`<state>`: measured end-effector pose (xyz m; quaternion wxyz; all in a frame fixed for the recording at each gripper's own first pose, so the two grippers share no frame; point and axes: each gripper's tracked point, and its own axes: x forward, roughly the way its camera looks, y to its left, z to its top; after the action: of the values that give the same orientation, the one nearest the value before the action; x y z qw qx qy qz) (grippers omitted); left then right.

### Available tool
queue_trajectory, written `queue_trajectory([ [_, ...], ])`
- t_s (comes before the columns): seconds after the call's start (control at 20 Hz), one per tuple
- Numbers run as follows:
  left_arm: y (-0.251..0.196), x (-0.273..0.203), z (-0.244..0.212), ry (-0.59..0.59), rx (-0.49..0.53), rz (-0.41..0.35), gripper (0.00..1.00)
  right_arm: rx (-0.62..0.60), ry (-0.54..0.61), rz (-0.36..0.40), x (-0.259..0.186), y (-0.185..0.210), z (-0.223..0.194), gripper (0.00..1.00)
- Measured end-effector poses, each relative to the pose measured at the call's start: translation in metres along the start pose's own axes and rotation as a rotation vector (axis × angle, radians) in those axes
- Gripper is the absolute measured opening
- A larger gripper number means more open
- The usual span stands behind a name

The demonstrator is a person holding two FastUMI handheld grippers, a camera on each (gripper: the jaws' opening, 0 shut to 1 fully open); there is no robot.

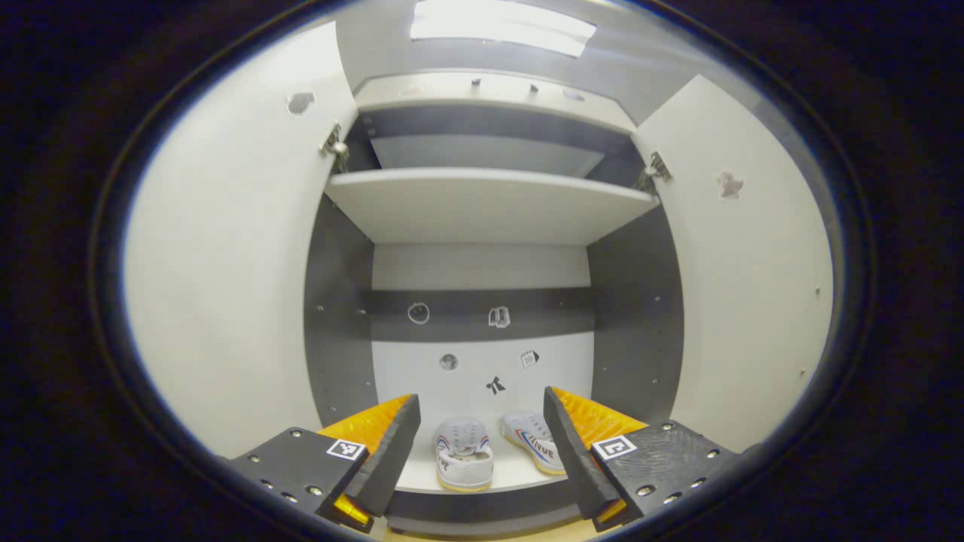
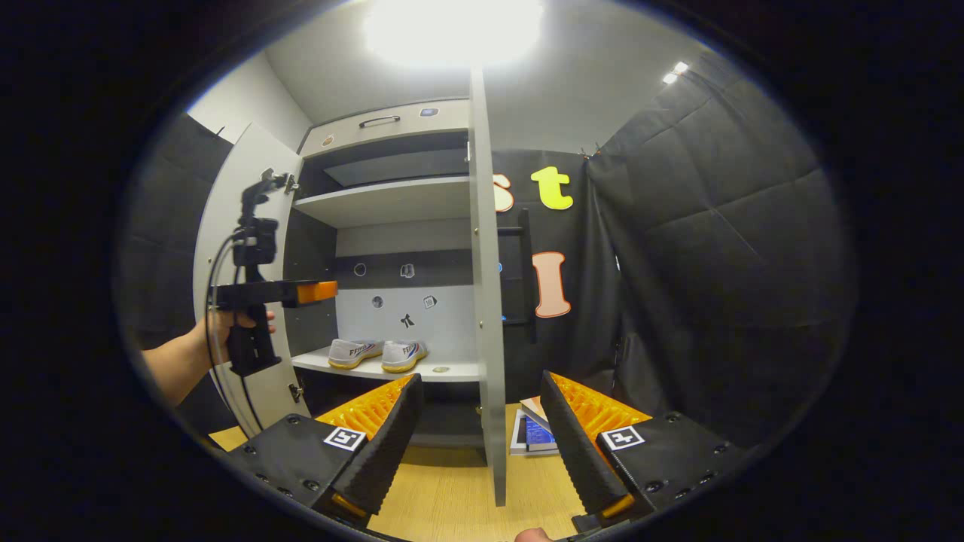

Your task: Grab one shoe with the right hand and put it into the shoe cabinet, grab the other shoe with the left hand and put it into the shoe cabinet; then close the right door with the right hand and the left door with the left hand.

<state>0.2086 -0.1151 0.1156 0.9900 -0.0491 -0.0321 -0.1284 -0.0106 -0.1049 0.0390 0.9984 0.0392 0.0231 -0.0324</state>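
Two white shoes with coloured stripes stand side by side on the cabinet's lower shelf (image 1: 520, 473), one shoe (image 1: 463, 455) to the left and the other shoe (image 1: 531, 440) to the right. My left gripper (image 1: 480, 399) is open and empty, held in front of the shelf and apart from the shoes. In the right gripper view a hand holds that left gripper (image 2: 316, 291) by the open left door (image 2: 233, 226), above the pair of shoes (image 2: 380, 354). My right gripper (image 2: 480, 384) is open and empty, further back, facing the edge of the open right door (image 2: 489, 301).
Both doors, left door (image 1: 226, 286) and right door (image 1: 745, 286), stand wide open. An upper shelf (image 1: 489, 203) is bare. A small round object (image 2: 440, 369) lies on the lower shelf. Flat booklets (image 2: 535, 433) rest on the wooden floor (image 2: 452, 489) beside the cabinet.
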Motion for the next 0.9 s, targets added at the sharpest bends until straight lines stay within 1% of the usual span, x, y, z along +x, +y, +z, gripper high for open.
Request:
queue_trajectory([
  [0.05,-0.003,-0.016,0.008,-0.013,0.005,-0.012,0.91,0.004,-0.006,-0.006,0.003,-0.004,0.005,0.98],
  [0.15,-0.003,-0.044,0.012,-0.008,0.006,-0.021,0.95,0.01,-0.021,-0.012,0.007,-0.011,0.014,0.97],
  [0.3,0.002,-0.091,0.014,0.031,-0.009,-0.03,0.91,0.025,-0.035,-0.005,0.012,-0.015,0.027,0.98],
  [0.35,0.004,-0.105,0.015,0.04,-0.008,-0.042,0.91,0.029,-0.04,0.004,0.011,-0.014,0.032,0.96],
  [0.4,0.008,-0.116,0.016,0.045,-0.001,-0.04,0.91,0.026,-0.044,0.007,0.013,-0.015,0.034,0.97],
  [0.5,0.014,-0.139,0.019,0.047,0.014,-0.035,0.96,0.01,-0.054,-0.005,0.015,-0.02,0.039,0.96],
  [0.55,0.016,-0.148,0.021,0.042,0.019,-0.038,0.95,0.002,-0.059,-0.011,0.016,-0.021,0.042,0.96],
  [0.6,0.017,-0.157,0.022,0.036,0.024,-0.039,0.91,-0.003,-0.063,-0.018,0.017,-0.023,0.045,0.96],
  [0.65,0.019,-0.164,0.025,0.028,0.027,-0.033,0.93,-0.009,-0.07,-0.026,0.018,-0.026,0.048,0.93],
  [0.7,0.022,-0.17,0.025,0.023,0.031,-0.026,0.93,-0.013,-0.079,-0.041,0.019,-0.032,0.053,0.93],
  [0.75,0.026,-0.175,0.026,0.023,0.034,-0.013,0.93,-0.02,-0.085,-0.063,0.021,-0.04,0.057,0.96],
  [0.8,0.03,-0.178,0.025,0.024,0.038,-0.003,0.93,-0.027,-0.093,-0.096,0.022,-0.052,0.062,0.93],
  [0.85,0.033,-0.181,0.025,0.025,0.041,0.006,0.95,-0.031,-0.104,-0.132,0.023,-0.064,0.068,0.93],
  [0.9,0.036,-0.184,0.024,0.029,0.04,0.017,0.95,-0.031,-0.113,-0.165,0.025,-0.075,0.074,0.93],
])
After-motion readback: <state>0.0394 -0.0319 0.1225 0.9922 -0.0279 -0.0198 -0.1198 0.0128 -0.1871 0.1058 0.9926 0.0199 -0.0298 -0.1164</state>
